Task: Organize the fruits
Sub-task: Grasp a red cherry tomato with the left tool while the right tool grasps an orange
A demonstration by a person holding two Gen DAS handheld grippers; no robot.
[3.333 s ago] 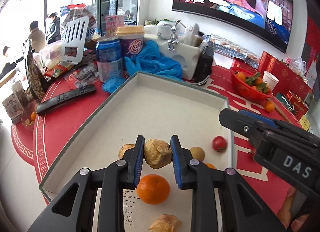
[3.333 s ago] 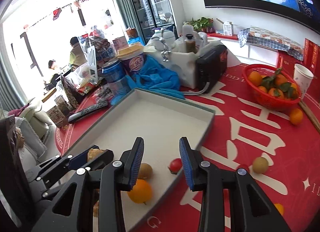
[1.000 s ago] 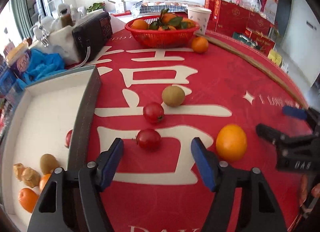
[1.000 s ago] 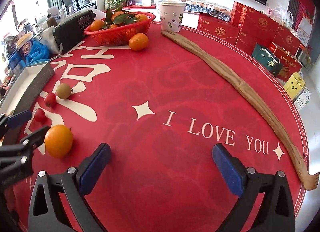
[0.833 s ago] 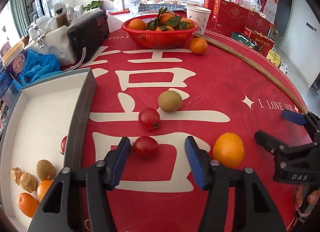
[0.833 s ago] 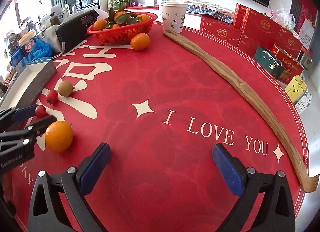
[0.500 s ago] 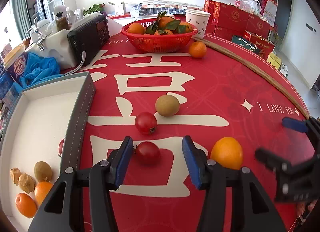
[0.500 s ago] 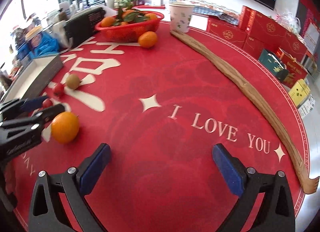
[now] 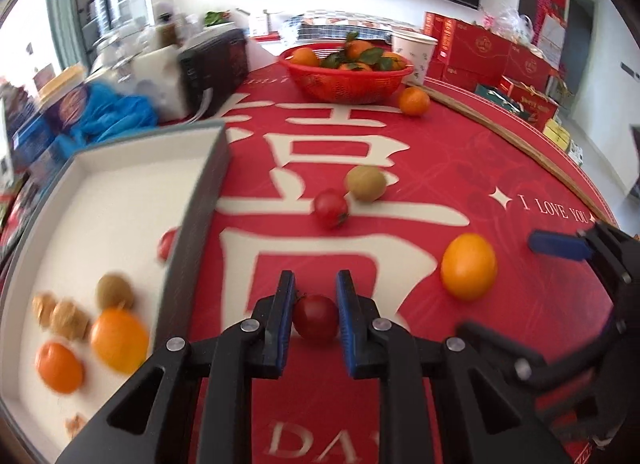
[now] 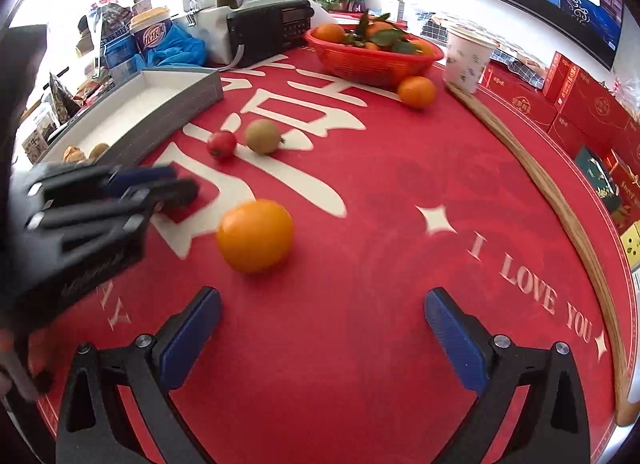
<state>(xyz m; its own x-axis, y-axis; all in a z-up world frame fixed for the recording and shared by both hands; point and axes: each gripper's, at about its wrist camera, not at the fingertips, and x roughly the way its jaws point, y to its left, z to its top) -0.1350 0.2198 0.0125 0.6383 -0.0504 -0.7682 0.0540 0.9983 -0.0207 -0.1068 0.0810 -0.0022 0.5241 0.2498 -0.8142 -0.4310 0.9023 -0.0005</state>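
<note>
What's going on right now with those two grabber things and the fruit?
Left gripper shut on red tomato. Right gripper open, empty, near orange. Tray beside, path clear.

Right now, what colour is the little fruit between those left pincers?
Red; the small tomato shows best in the left wrist view.

Red table bears tray, basket, loose fruit.

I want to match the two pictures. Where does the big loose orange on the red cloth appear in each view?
Left wrist view: the orange lies right of centre, beside the right gripper.
Right wrist view: the orange lies left of centre.
Shared landmark: the red basket, far behind.
</note>
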